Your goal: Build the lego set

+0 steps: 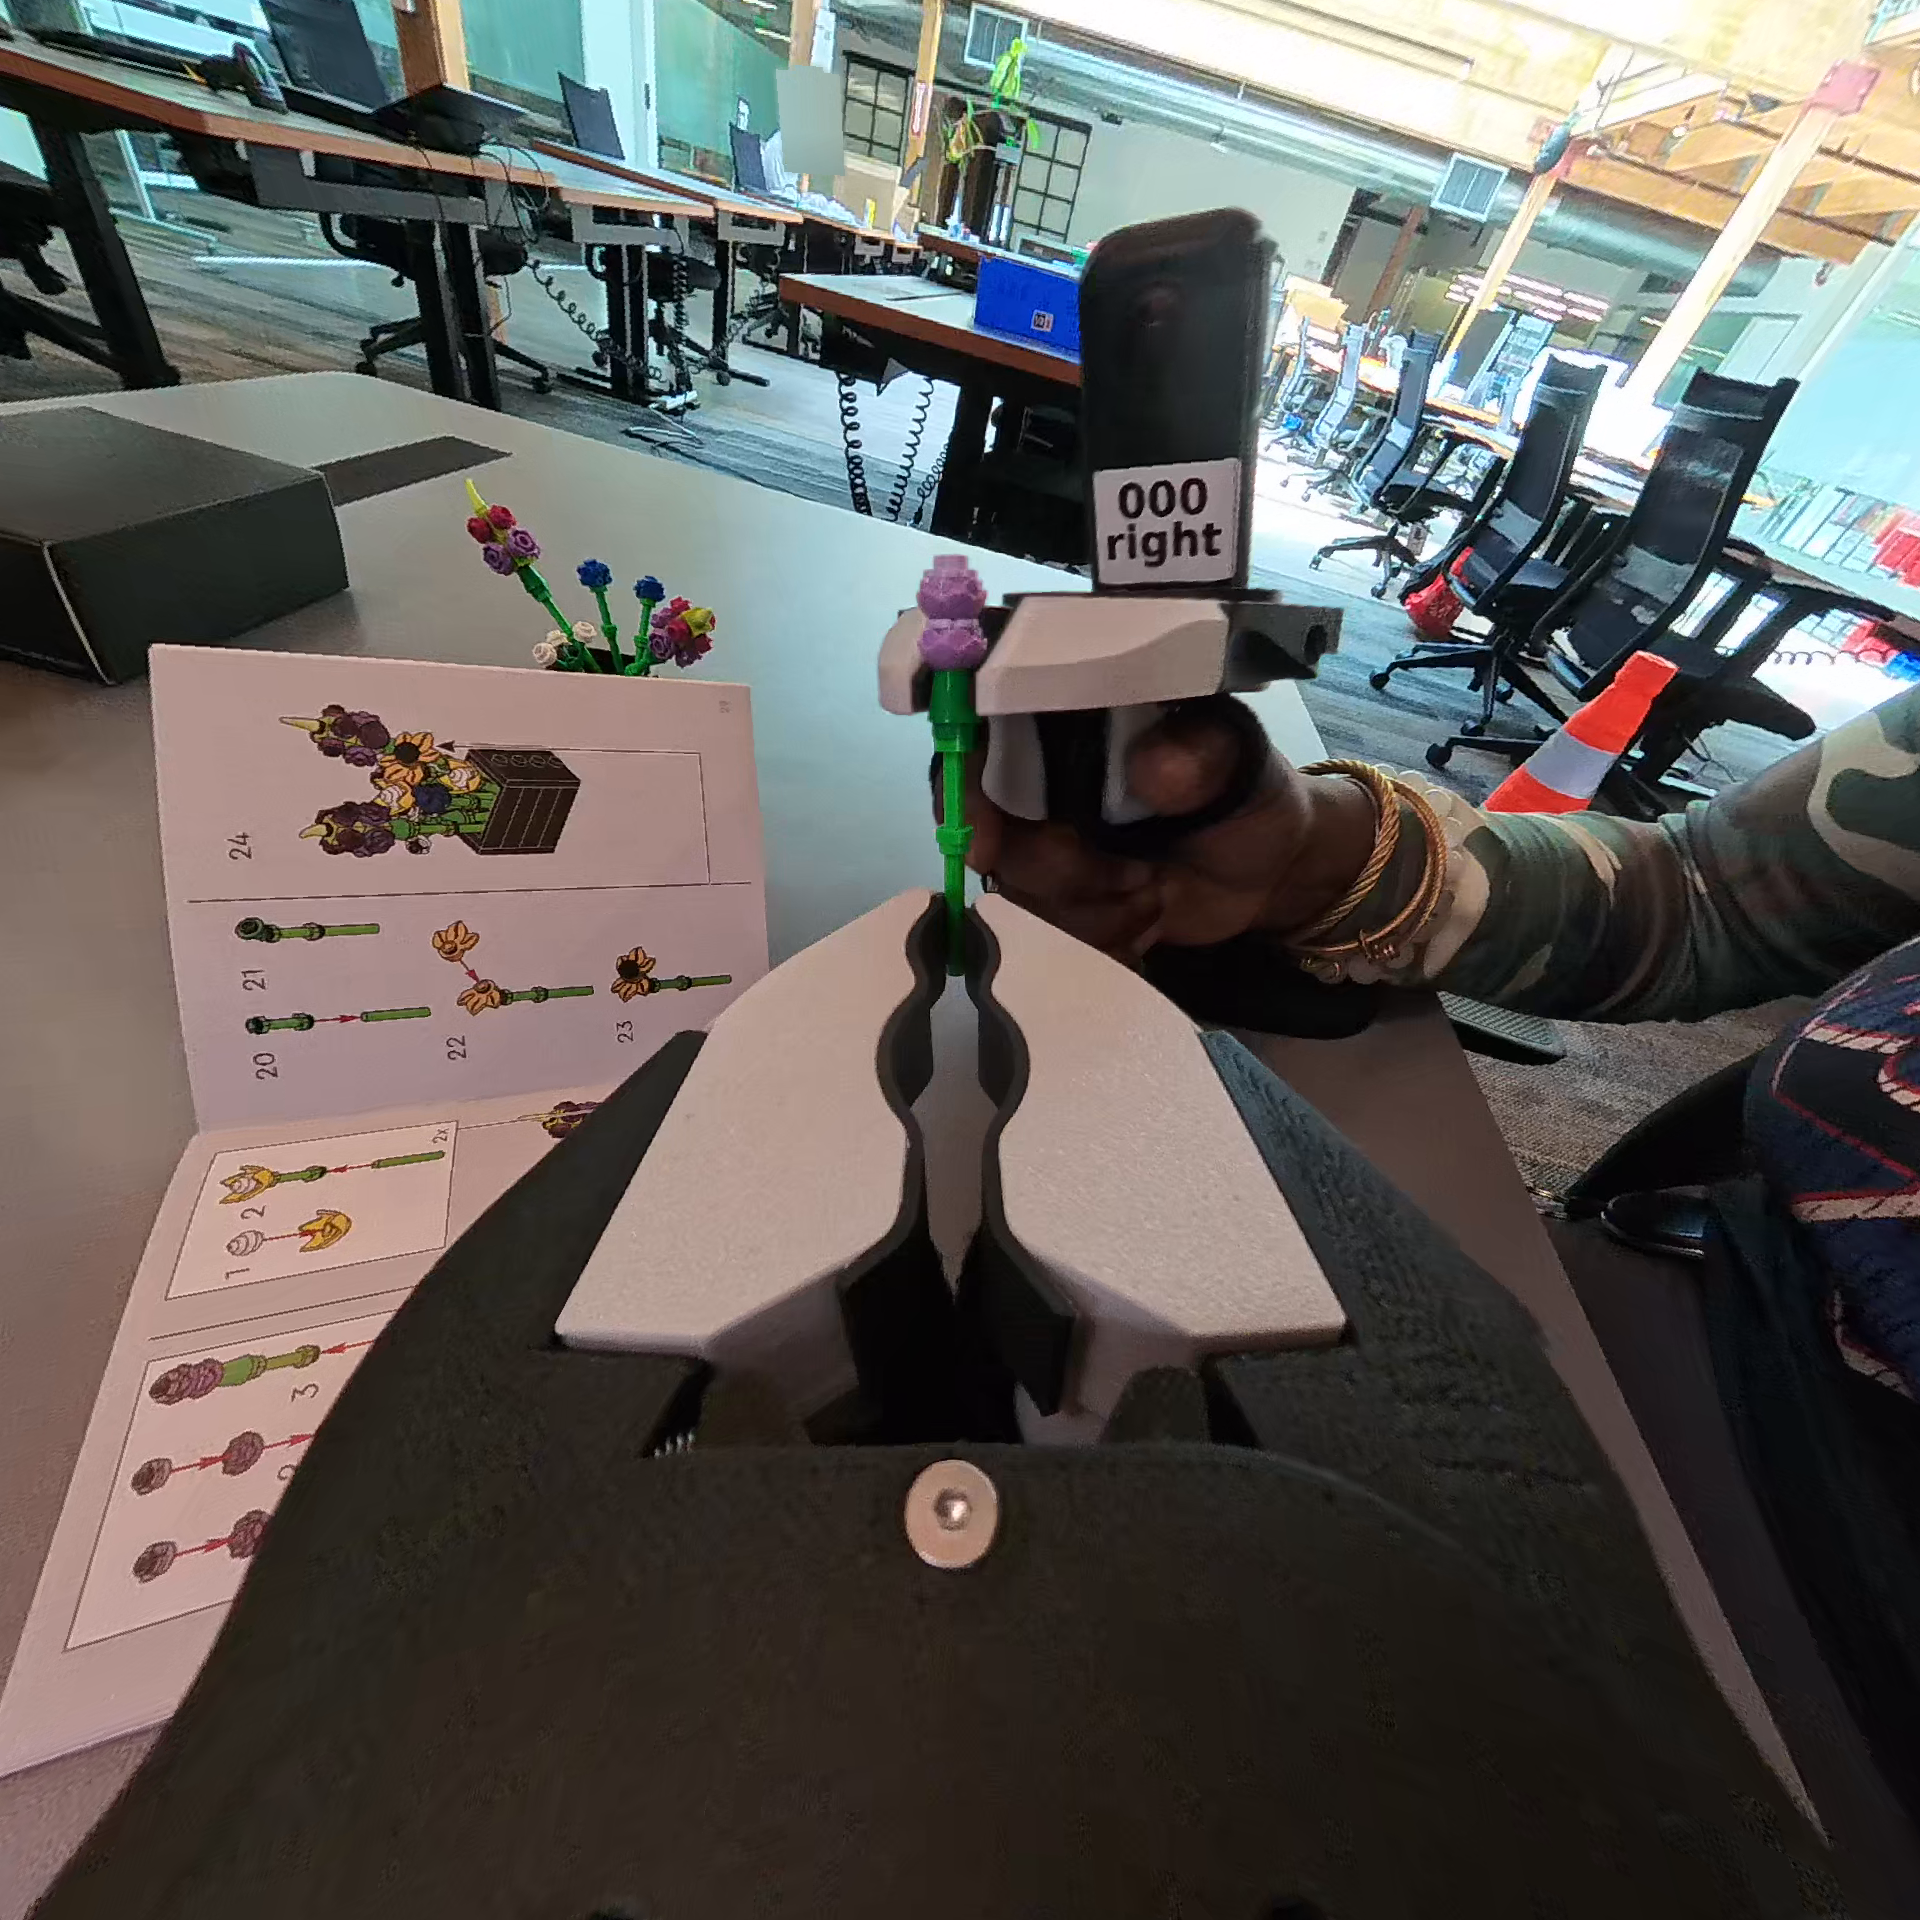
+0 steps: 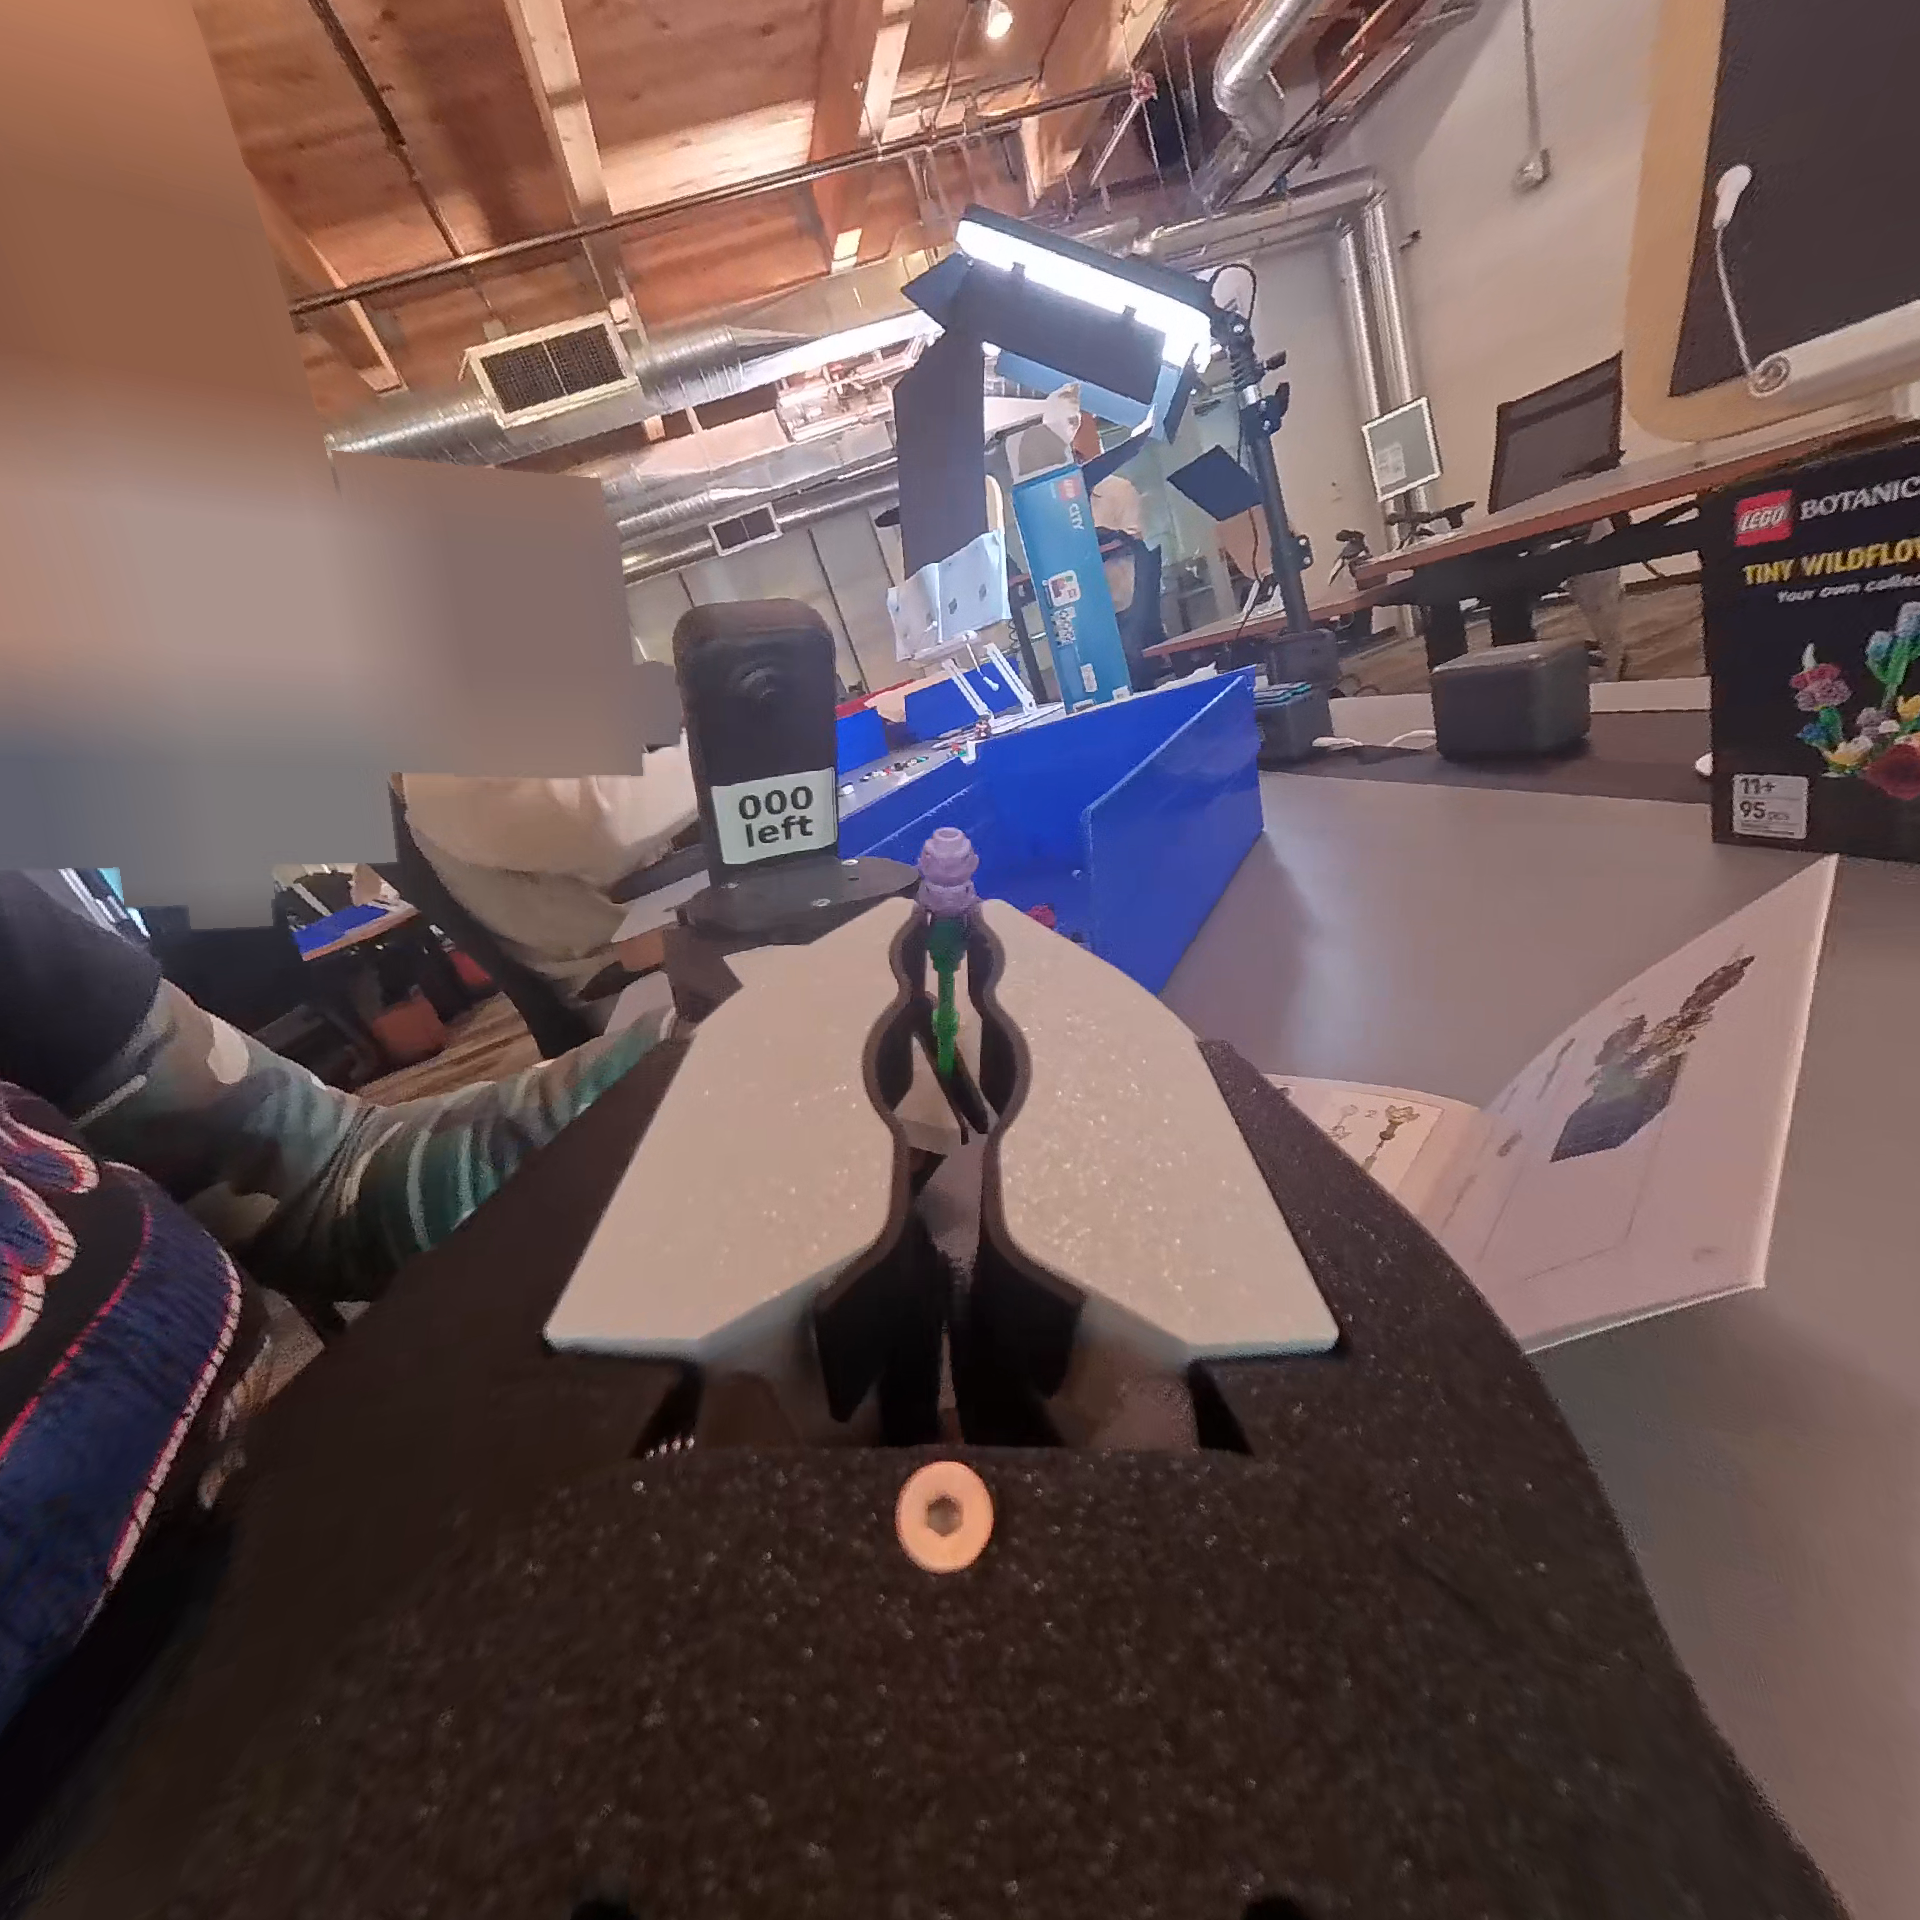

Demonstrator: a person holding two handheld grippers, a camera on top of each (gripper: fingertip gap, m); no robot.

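Observation:
A lego flower with a green stem (image 1: pixel 953 769) and two purple blossoms (image 1: pixel 950 613) is held upright above the grey table (image 1: pixel 810 582). My left gripper (image 1: pixel 951 930) is shut on the bottom of the stem. My right gripper (image 1: pixel 940 675) comes in from the right and is shut on the lower blossom and the top of the stem. In the right wrist view the right gripper (image 2: pixel 943 920) pinches the purple blossoms (image 2: pixel 948 868), and the stem (image 2: pixel 943 997) runs down the gap to the left gripper (image 2: pixel 951 1096) below.
A finished lego bouquet (image 1: pixel 597 613) stands behind the open instruction booklet (image 1: pixel 447 883), which also shows in the right wrist view (image 2: pixel 1558 1091). A black box (image 1: pixel 156 530) lies far left. The lego set box (image 2: pixel 1818 644) and a blue bin (image 2: pixel 1143 810) stand beyond. There is about 4 cm between the tips of the two grippers.

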